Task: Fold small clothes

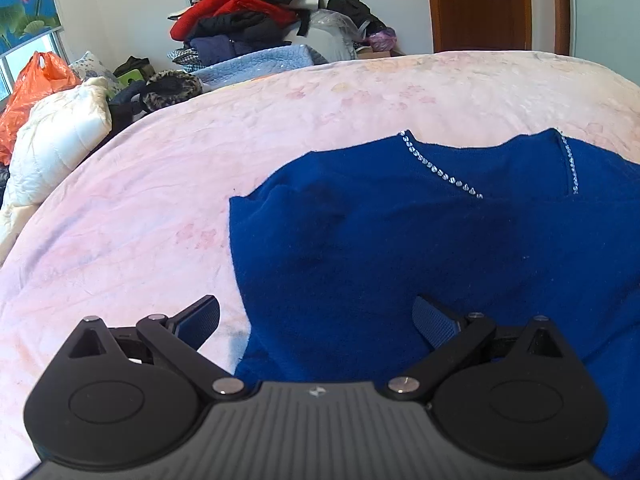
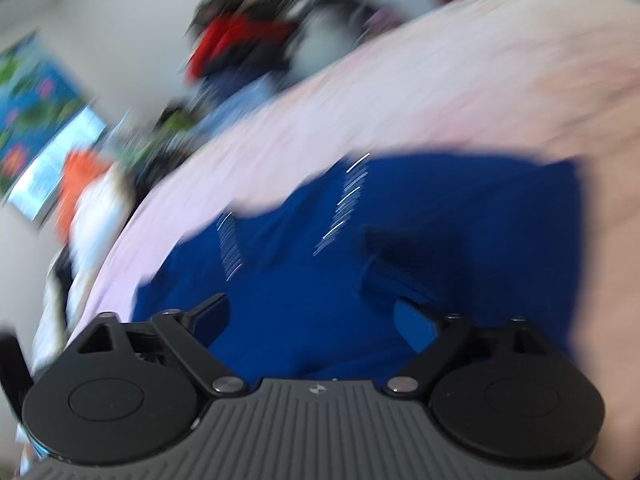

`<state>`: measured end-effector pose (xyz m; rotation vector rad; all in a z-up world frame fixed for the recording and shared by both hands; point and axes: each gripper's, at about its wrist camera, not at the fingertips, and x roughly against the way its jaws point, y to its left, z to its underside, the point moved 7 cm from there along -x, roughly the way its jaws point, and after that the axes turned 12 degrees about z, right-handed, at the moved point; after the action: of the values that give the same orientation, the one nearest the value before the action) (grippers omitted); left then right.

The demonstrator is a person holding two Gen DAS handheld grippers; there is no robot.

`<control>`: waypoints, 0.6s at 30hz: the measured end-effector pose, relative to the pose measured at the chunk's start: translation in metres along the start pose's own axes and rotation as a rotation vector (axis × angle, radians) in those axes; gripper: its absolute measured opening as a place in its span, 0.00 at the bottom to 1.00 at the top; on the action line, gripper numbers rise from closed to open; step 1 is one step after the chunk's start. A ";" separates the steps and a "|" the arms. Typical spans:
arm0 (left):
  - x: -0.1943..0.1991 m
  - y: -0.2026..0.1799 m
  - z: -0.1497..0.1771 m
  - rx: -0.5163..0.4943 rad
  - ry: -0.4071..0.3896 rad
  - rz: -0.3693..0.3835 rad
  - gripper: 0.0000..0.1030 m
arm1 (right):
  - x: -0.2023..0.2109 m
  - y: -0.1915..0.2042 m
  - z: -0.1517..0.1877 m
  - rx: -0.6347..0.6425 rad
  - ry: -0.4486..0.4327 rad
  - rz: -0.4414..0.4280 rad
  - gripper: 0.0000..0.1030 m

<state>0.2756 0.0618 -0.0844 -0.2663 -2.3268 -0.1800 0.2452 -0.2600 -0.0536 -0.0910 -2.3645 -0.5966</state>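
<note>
A dark blue knit top (image 1: pixel 400 240) with a line of silver studs at the neckline lies spread on the pink bed cover (image 1: pixel 160 184). My left gripper (image 1: pixel 316 320) is open and empty, low over the top's near left edge; its left finger is over the cover, its right finger over the cloth. The right wrist view is motion-blurred and tilted. There the blue top (image 2: pixel 304 280) fills the middle, and my right gripper (image 2: pixel 312 320) is open and empty just above it.
A white quilt (image 1: pixel 56 144) and an orange plastic bag (image 1: pixel 32 84) lie at the bed's far left. A heap of clothes (image 1: pixel 240 16) is piled against the back wall. A brown door (image 1: pixel 484 4) stands at the far right.
</note>
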 end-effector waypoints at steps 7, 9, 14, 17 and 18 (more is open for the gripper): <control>0.013 0.006 0.006 0.032 -0.009 -0.027 1.00 | -0.009 0.004 0.012 0.107 0.068 -0.014 0.93; 0.036 0.008 0.015 0.040 -0.036 -0.042 1.00 | 0.008 -0.001 0.014 0.123 -0.010 0.021 0.90; 0.091 0.003 0.056 0.123 -0.076 0.024 1.00 | 0.081 -0.007 0.017 0.211 -0.141 -0.103 1.00; 0.119 -0.005 0.088 0.177 -0.094 0.036 1.00 | 0.116 -0.013 0.022 0.215 -0.073 -0.217 0.99; 0.126 -0.006 0.097 0.193 -0.108 0.033 1.00 | 0.131 -0.016 0.021 0.201 -0.067 -0.253 1.00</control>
<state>0.1210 0.0932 -0.0609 -0.2221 -2.4247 0.0765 0.1289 -0.2775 0.0098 0.2857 -2.5068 -0.4754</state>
